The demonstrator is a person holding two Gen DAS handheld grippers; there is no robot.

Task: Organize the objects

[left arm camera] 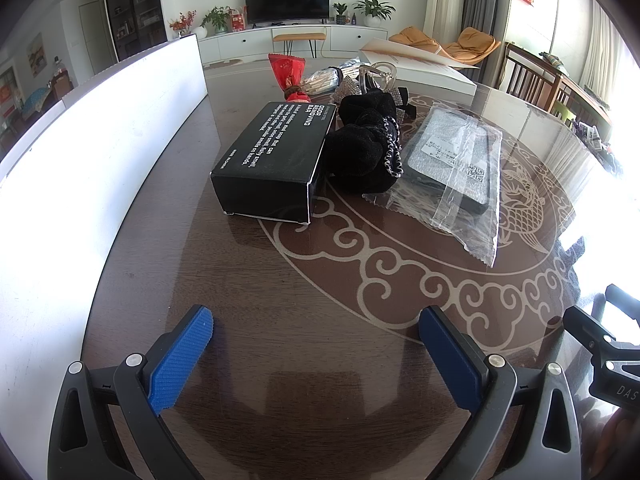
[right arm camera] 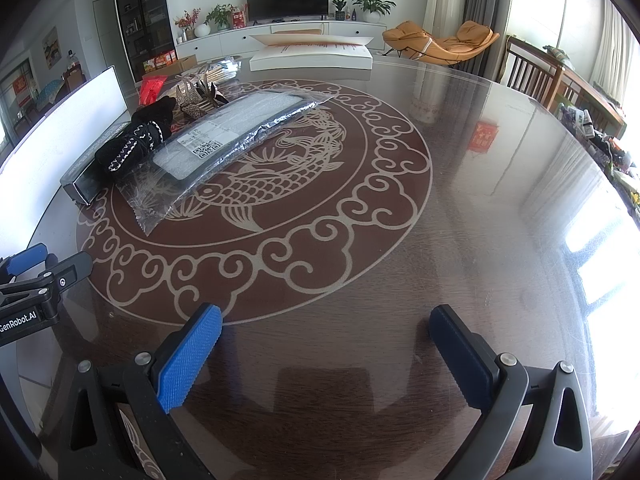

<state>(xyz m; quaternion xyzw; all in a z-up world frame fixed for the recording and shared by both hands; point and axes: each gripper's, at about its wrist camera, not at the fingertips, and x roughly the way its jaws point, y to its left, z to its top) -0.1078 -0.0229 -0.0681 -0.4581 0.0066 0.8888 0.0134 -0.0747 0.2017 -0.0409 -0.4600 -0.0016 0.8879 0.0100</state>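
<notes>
Landmark: black box (left arm camera: 272, 160), one, matte, white print on top, lying flat on table (left arm camera: 320, 280). Just right, touching: one black velvet scrunchie (left arm camera: 362, 148) with silver chain. Further right: one grey item in clear bag (left arm camera: 456, 164). Left gripper (left arm camera: 316, 344) wide apart, empty; right gripper (right arm camera: 326, 340) wide apart, empty

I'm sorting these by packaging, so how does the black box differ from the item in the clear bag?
The black box is opaque cardboard with white printed text; the bagged item is a flat dark-edged slab in a transparent bag with a QR-code label. The box stands taller; the bagged item lies thin and low. The box is nearer the white panel. Both rest on the table, flanking the black fuzzy thing.
</notes>
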